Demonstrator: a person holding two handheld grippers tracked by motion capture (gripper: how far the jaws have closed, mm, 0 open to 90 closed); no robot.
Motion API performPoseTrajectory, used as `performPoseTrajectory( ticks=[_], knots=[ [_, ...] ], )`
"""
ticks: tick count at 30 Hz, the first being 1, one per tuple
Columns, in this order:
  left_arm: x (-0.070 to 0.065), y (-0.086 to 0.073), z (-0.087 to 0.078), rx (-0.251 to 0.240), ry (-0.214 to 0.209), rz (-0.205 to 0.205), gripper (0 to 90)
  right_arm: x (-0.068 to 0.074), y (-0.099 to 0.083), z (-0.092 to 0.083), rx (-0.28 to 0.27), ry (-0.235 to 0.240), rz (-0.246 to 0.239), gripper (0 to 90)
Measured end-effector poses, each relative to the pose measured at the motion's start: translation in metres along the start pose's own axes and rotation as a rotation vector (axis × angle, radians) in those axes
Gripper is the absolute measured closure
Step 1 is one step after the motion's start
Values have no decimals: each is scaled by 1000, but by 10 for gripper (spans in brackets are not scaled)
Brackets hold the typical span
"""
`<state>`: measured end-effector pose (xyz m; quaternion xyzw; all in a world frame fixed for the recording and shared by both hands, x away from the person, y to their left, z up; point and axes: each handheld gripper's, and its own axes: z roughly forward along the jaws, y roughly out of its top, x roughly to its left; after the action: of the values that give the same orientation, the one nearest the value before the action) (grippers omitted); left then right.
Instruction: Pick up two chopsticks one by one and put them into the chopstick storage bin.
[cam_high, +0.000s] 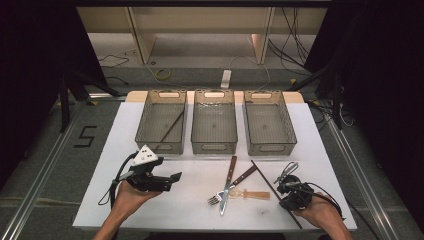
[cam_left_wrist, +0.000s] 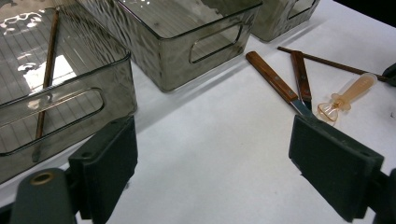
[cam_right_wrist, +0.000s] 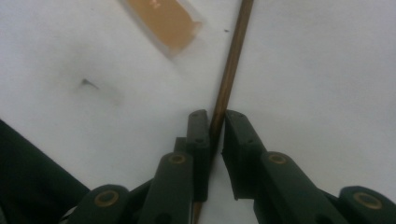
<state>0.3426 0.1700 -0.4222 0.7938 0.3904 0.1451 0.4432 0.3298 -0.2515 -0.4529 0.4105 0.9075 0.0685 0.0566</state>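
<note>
- Right gripper (cam_right_wrist: 216, 135): its fingers (cam_right_wrist: 198, 140) are narrowed right down on either side of the chopstick (cam_right_wrist: 229, 79). The stick runs straight up the gap between them, the left pad looks to be touching it, and there's a sliver of daylight on the right, so I'd say closing but not clamped.
- In the high view that gripper (cam_high: 295, 196) sits low right of the frame, well toward the near end of the chopstick (cam_high: 265, 176).
- Handling guess: thin, stiff, light, and round enough to roll or slip. Gripping nearer the middle would balance better, since an end grip lets the long end droop.
- Just beside it, lower centre: a translucent amber-handled utensil (cam_high: 252, 194), a knife (cam_high: 227, 185) and a fork (cam_high: 232, 187) crossed over each other on the white surface (cam_high: 195, 205).
- Left gripper (cam_high: 167, 181), lower left, fingers (cam_left_wrist: 105, 163) spread wide with nothing between them.
- Top of the surface: three clear bins, the left bin (cam_high: 161, 142) already holding another chopstick (cam_high: 172, 125).
</note>
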Motion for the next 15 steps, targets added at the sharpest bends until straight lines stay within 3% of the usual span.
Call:
performPoseTrajectory(
  ticks=[15],
  knots=[
    [1,-1,1,4,2,-4,152,-19,-3,-1,13,-14,38,851]
  ],
)
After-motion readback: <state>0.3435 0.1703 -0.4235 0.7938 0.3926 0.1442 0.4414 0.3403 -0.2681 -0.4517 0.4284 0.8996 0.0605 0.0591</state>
